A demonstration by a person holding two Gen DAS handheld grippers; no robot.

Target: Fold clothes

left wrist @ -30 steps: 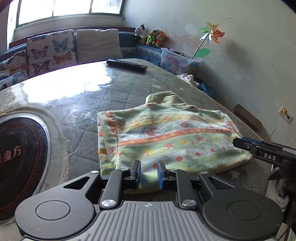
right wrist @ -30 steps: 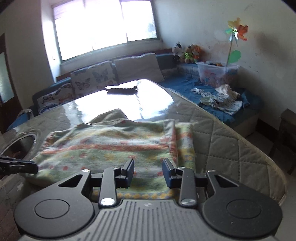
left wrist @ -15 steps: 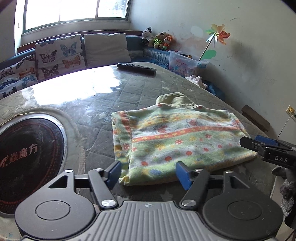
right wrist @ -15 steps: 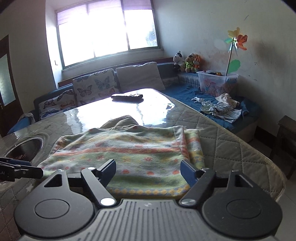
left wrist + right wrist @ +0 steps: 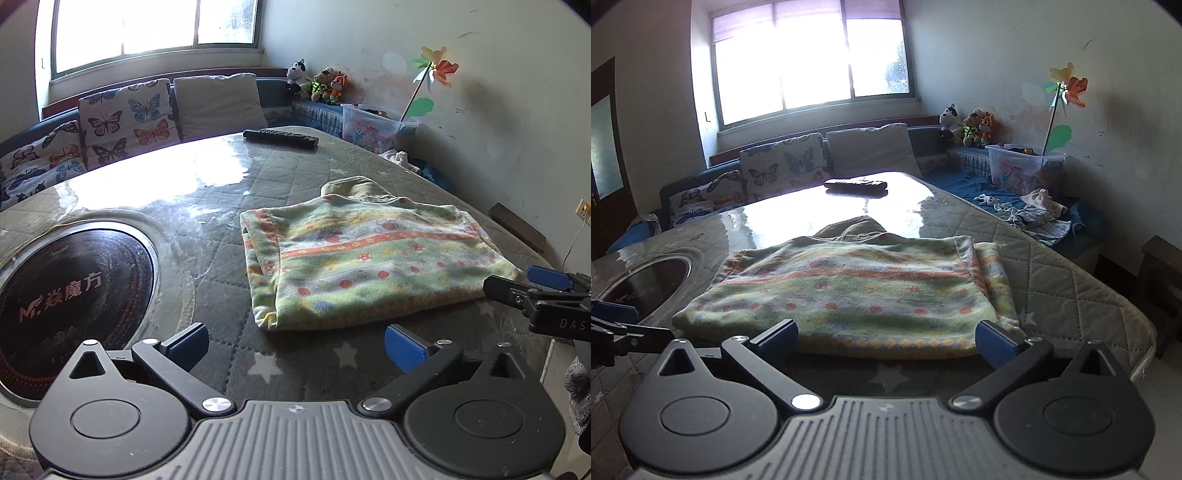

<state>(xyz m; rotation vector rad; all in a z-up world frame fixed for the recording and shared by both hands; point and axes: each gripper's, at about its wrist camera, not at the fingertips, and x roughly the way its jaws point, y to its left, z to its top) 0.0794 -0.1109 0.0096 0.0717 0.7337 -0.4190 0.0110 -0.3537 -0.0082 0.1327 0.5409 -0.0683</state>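
Observation:
A folded green and orange patterned garment [image 5: 369, 262] lies flat on the quilted table [image 5: 221, 295], its hood sticking out at the far side. It also shows in the right wrist view [image 5: 849, 288]. My left gripper [image 5: 295, 345] is wide open and empty, just short of the garment's near left corner. My right gripper [image 5: 886, 338] is wide open and empty at the garment's near edge; it also shows at the right of the left wrist view [image 5: 535, 291].
A round black cooktop [image 5: 62, 295] is set into the table at the left. A black remote [image 5: 280, 138] lies at the far side. A sofa with butterfly cushions [image 5: 125, 122], a toy box [image 5: 373, 129] and loose clothes [image 5: 1034, 214] stand beyond the table.
Both grippers have opened wide, let go of the garment's near edge and drawn back a little. The garment lies folded and still.

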